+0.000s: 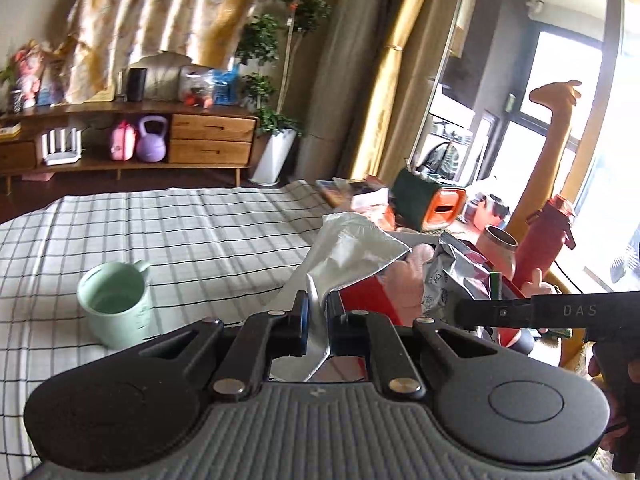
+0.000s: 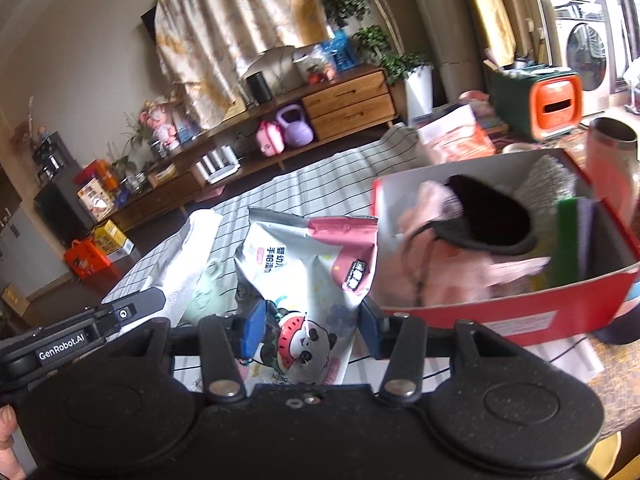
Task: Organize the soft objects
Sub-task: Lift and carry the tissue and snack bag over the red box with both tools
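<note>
The checked tablecloth (image 1: pixel 160 232) covers the table, and its near part is hidden behind the gripper bodies in both views. One red box (image 2: pixel 520 312) stands on it at about 3 o'clock in the right wrist view. Its far right corner is cut off behind one metal cup (image 2: pixel 612 148). Inside the box I count one pink soft thing (image 2: pixel 436 264), blurred, one black piece (image 2: pixel 488 216) lying on it, one grey piece (image 2: pixel 548 184) and one green flat thing (image 2: pixel 566 240); what these are exactly I cannot tell.

The right gripper (image 2: pixel 310 332) is closed on one wipes packet (image 2: pixel 304 264) with a panda print; both blue pads press on its sides, and the lower end of the packet is hidden behind the gripper body.

The left gripper (image 1: pixel 316 320) is clamped on one thin white bag (image 1: pixel 344 256), which stands up toward 1 o'clock and hides part of the box behind it.

One pale green mug (image 1: pixel 116 304) stands on the cloth at 9 o'clock in the left wrist view. In the right wrist view it is mostly hidden behind the white bag.

One red bottle (image 1: pixel 548 232) stands at 3 o'clock.
</note>
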### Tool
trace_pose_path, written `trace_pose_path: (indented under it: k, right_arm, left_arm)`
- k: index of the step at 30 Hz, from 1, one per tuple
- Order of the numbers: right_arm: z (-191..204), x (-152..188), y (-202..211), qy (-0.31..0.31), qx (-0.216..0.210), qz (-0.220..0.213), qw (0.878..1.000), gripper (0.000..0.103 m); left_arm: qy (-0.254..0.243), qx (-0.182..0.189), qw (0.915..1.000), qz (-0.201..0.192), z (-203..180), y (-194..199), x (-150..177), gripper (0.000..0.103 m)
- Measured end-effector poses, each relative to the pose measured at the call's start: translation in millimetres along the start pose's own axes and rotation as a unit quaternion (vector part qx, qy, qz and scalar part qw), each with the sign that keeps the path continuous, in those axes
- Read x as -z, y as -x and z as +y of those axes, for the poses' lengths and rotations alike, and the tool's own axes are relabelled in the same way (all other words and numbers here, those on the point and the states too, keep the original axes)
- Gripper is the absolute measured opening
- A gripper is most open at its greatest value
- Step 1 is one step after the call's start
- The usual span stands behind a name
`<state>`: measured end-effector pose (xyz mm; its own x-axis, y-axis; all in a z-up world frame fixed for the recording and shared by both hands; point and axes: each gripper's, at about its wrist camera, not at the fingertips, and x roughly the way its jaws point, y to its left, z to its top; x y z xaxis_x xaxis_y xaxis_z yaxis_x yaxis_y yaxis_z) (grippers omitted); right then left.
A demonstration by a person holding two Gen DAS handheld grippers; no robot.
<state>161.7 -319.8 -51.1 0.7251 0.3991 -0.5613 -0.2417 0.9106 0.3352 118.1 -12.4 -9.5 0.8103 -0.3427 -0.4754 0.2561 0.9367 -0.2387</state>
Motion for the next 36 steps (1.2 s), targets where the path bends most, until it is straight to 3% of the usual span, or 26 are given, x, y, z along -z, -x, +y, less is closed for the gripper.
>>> trace_pose_path:
  k: [11, 18, 29, 36]
  right_arm:
    - [-78, -20, 27, -0.022, 0.056, -0.032, 0.998, 0.048]
    - [-119, -40, 23, -0.024, 0.075, 0.005, 0.997, 0.048]
    - [-165, -68, 15, -0.019, 0.121, -0.005, 0.992, 0.048]
    - [-178, -80, -16, 0.003, 0.135, 0.023, 0.991, 0.048]
  left_arm:
    - [-0.049, 0.033, 0.9981, 0.020, -67, -54, -14, 0.009]
    - [-0.088, 0.045, 0.9946, 0.030, -102, -84, -20, 0.009]
    - [-0.141, 0.050, 0.9879, 0.039, -140, -131, -38, 0.009]
    - [-0.175, 0.037, 0.9829, 0.043, -159, -167, -48, 0.009]
